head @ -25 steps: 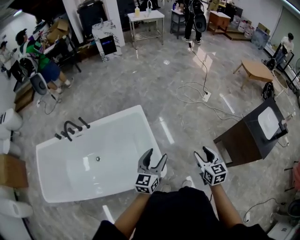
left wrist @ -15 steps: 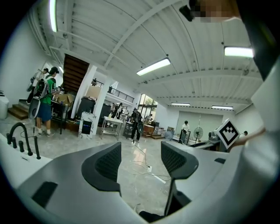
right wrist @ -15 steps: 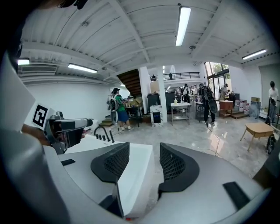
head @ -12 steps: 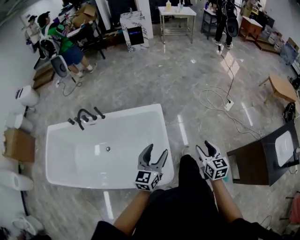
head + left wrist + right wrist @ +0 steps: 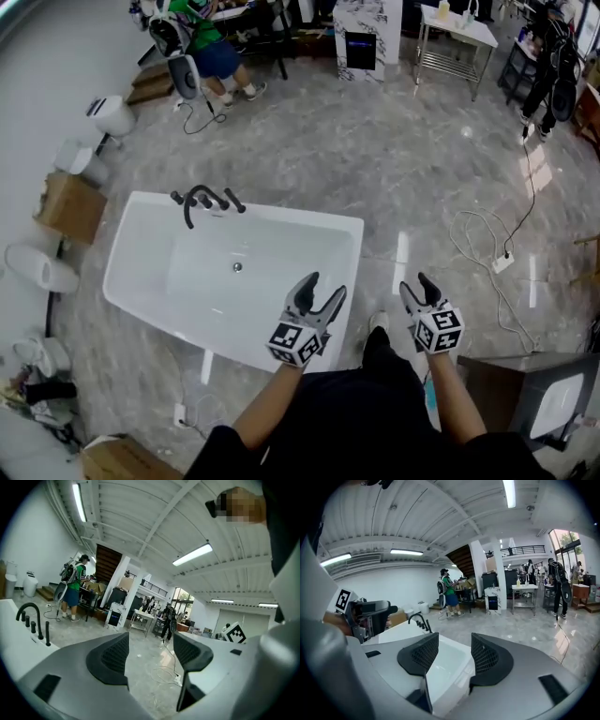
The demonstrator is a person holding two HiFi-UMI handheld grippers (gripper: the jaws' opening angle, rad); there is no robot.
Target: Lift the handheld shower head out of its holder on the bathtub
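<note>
The left hand-held gripper (image 5: 324, 284) and right hand-held gripper (image 5: 416, 282) are both held open and empty at the bathtub (image 5: 281, 225) near corner. The shower head (image 5: 233, 201) is parked on the far rim beside the tap (image 5: 192, 197), well apart. So the tub is probably best rounded first, then the handle gripped and lifted straight up.

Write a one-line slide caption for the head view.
Left gripper and right gripper, jaws open and empty, hover by a white bathtub with black fittings on its far rim.

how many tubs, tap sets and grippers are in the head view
tub: 1
tap set: 1
grippers: 2, left gripper and right gripper
total: 4
</note>
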